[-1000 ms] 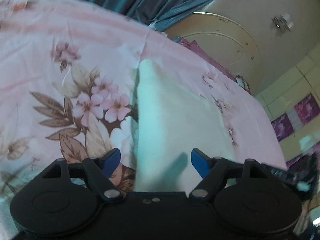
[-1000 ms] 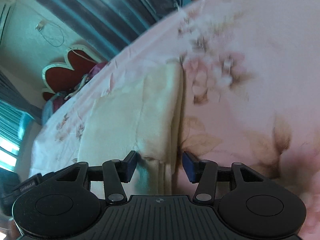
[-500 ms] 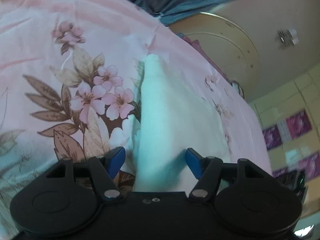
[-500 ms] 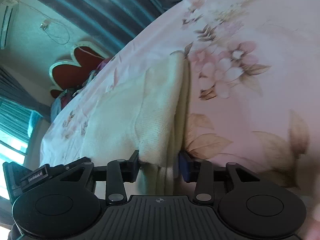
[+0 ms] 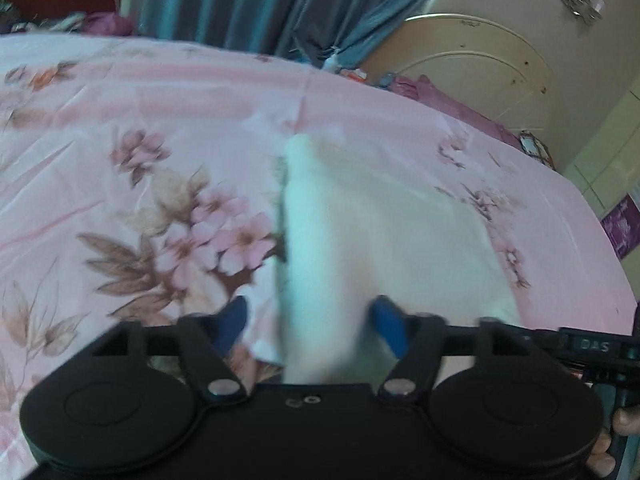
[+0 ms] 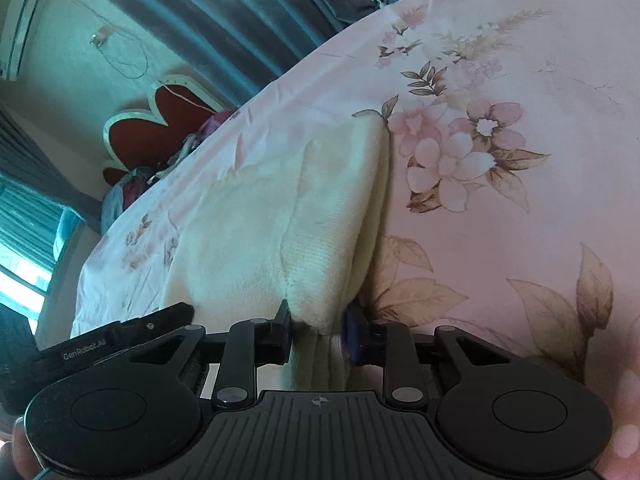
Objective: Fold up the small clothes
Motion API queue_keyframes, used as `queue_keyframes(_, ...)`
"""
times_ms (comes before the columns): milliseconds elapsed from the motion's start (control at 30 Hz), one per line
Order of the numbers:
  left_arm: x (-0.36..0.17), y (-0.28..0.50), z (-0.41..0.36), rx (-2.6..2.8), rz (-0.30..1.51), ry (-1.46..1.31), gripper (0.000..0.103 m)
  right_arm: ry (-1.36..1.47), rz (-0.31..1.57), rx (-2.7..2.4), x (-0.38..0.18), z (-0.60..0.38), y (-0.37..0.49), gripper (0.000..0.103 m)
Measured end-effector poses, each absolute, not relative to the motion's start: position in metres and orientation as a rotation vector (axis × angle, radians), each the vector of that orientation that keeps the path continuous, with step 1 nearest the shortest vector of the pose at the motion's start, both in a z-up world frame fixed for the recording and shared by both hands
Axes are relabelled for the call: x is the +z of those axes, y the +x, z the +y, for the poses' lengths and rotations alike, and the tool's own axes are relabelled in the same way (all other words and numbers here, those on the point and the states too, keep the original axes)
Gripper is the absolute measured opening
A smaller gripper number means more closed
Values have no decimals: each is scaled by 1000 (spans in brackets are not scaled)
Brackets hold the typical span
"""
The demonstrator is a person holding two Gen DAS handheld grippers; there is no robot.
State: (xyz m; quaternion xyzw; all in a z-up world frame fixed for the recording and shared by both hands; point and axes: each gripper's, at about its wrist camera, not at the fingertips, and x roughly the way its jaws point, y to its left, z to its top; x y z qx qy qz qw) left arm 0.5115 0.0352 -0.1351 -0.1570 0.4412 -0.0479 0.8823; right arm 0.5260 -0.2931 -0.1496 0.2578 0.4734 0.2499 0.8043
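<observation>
the cloth [image 6: 320, 216] is cream-white with a fine knit rib, plain, no print; in the left wrist view it looks paler, washed with a cool tint. the sheet [image 6: 520, 208] under it is pink, printed with pink-and-white blossoms and brown leaves — the same print shows in the left view [image 5: 140, 184]. both grippers are black, the left gripper [image 5: 308, 322] with blue pads [image 5: 390, 322], the right gripper [image 6: 318, 330] with a blue pad too. the curtain [image 5: 260, 0] is teal-blue — streaked darker in its folds. the headboard [image 6: 160, 120] is dark red edged in white. the door [image 5: 480, 64] is cream.
</observation>
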Motion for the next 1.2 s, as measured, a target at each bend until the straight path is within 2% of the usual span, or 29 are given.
queue_keyframes(67, -146, 518, 44, -143, 951, -418, 75, 551, 1008, 502, -152, -294, 526, 54)
queue_keyframes(167, -160, 530, 56, -249, 941, -632, 68, 545, 1010, 496, -151, -286, 530, 54)
queue_keyframes(200, -164, 536, 57, -268, 949, -685, 59, 536, 1015, 498, -149, -282, 531, 42)
queue_keyframes(233, -165, 541, 55, -262, 959, -683, 45, 546, 1023, 519, -149, -279, 532, 31)
queue_keyframes(333, -151, 545, 41, -267, 954, -528, 32, 457, 997, 490, -136, -266, 528, 26)
queue_keyframes(400, -135, 538, 35, -286, 919, -442, 28, 378, 942, 475, -119, -257, 517, 25)
queue_keyframes(567, -99, 516, 47, -333, 852, -350, 28, 309, 849, 460, -77, -231, 488, 25)
queue_keyframes(733, -73, 501, 97, -329, 816, -331, 28, 262, 802, 498, -51, -172, 474, 25)
queue_keyframes(1067, -66, 464, 227, -222, 811, -305, 28, 264, 828, 618, -64, -29, 465, 25)
queue_keyframes(1200, -85, 457, 262, -212, 848, -301, 30, 275, 907, 613, -96, 11, 469, 25)
